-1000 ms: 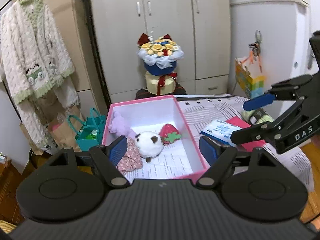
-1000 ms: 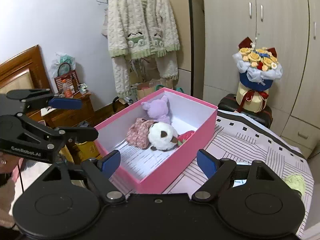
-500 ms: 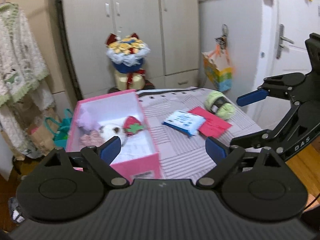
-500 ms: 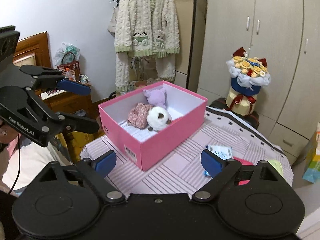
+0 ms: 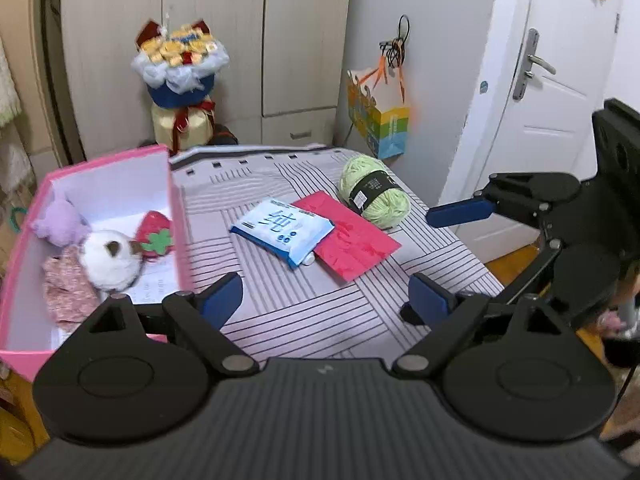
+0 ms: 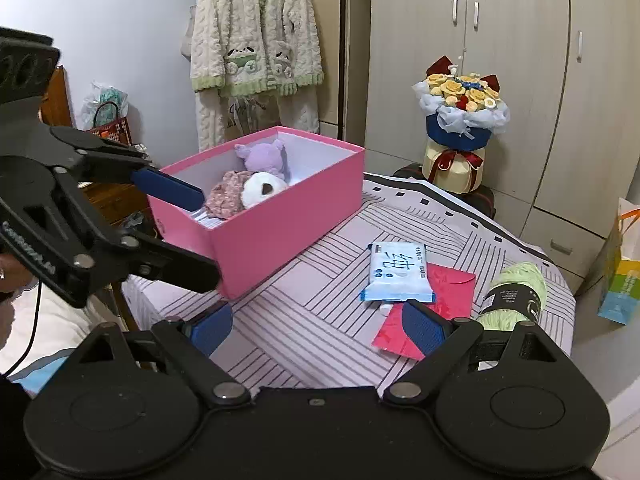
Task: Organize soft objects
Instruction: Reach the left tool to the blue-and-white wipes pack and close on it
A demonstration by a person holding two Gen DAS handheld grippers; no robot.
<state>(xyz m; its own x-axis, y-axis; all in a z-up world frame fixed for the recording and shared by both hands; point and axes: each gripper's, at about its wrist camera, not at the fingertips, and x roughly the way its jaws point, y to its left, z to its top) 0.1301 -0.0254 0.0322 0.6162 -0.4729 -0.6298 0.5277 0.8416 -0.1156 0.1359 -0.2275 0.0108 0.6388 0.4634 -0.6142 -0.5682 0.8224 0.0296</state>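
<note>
I've swung both grippers away from the pink box (image 5: 176, 208). Jaws wide open, empty. I'd pinch the yarn (image 5: 374, 190), right of it, around its middle.

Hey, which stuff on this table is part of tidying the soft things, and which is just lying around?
Part of the job:
pink box
purple plush
white plush
strawberry plush
floral cloth
green yarn ball

Just lying about:
wipes packet
red envelope
flower bouquet
</note>
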